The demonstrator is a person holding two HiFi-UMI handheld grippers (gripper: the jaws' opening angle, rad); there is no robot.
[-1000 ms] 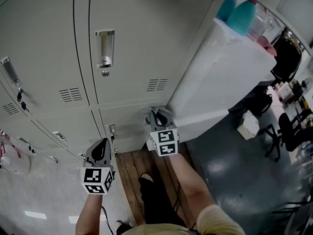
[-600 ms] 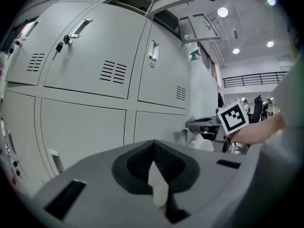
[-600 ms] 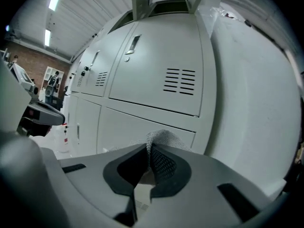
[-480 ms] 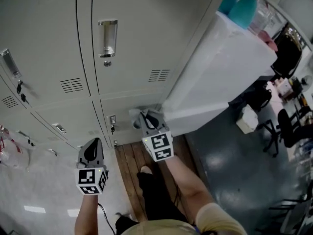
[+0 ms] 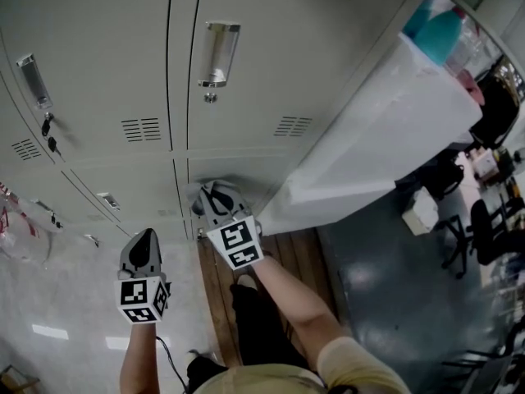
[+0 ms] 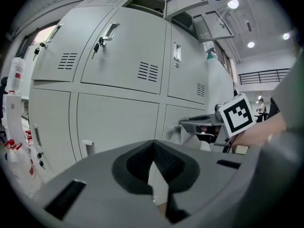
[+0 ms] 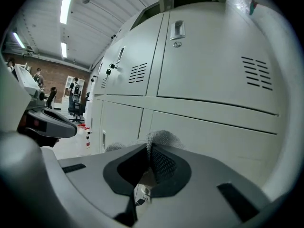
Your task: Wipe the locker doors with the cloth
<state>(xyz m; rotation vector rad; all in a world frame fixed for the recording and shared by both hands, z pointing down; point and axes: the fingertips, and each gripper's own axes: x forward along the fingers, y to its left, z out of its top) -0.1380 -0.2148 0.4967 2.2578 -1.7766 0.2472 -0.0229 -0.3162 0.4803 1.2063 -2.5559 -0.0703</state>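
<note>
Locker cleaning: a grey mesh cloth (image 7: 164,137) is gripped between the fingers of the right gripper (image 7: 148,148). Its crumpled edge bulges just past the fingertips. Directly ahead of those fingertips is a lower door in a bank of pale grey metal lockers (image 7: 209,80); whether the cloth is actually pressed to the metal cannot be told.

In the head view, the right gripper (image 5: 215,197) is held at the foot of the lockers (image 5: 262,80). A recessed steel door handle (image 5: 217,53) and a set of louvred vent slots (image 5: 293,125) are seen well above its fingers. A tall white cabinet (image 5: 385,121) stands to the right of the fingers, topped by two teal plastic bottles (image 5: 439,27). The left gripper (image 5: 146,238) is held to the left of the right one, nearer the person and apart from the doors. A small bunch of keys (image 5: 47,130) hangs from a lock far above and to the left of its fingers. A strip of brown wooden flooring (image 5: 215,281) is visible beneath both grippers.

In its own view, the left gripper (image 6: 153,148) is shown with its fingers drawn together and nothing caught between them. A lower locker door is ahead of the tips, with a small metal pull (image 6: 87,147) to their left.
</note>
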